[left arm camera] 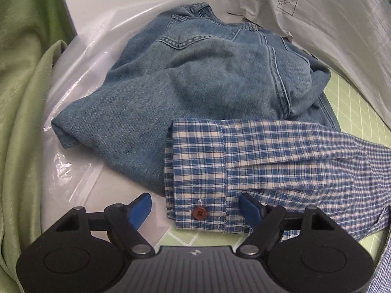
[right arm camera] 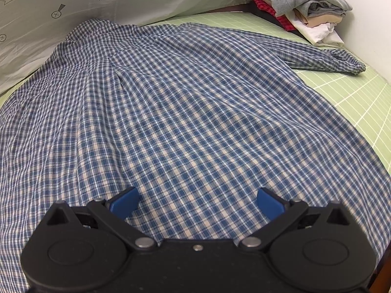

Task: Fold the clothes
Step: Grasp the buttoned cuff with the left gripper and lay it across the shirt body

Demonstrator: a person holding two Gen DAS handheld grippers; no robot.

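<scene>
A blue and cream plaid shirt lies spread flat, back up, on the green grid sheet. Its far sleeve stretches out to the right. In the left wrist view the other sleeve's cuff, with a brown button, rests against folded blue jeans. My left gripper stands open, its blue pads on either side of the cuff without pressing it. My right gripper is open just above the shirt's lower back, with nothing between its pads.
A clear plastic bag lies under the jeans, with a green curtain to the left. A white printed pillow sits behind the shirt's collar. A stack of folded clothes stands at the back right by the wall.
</scene>
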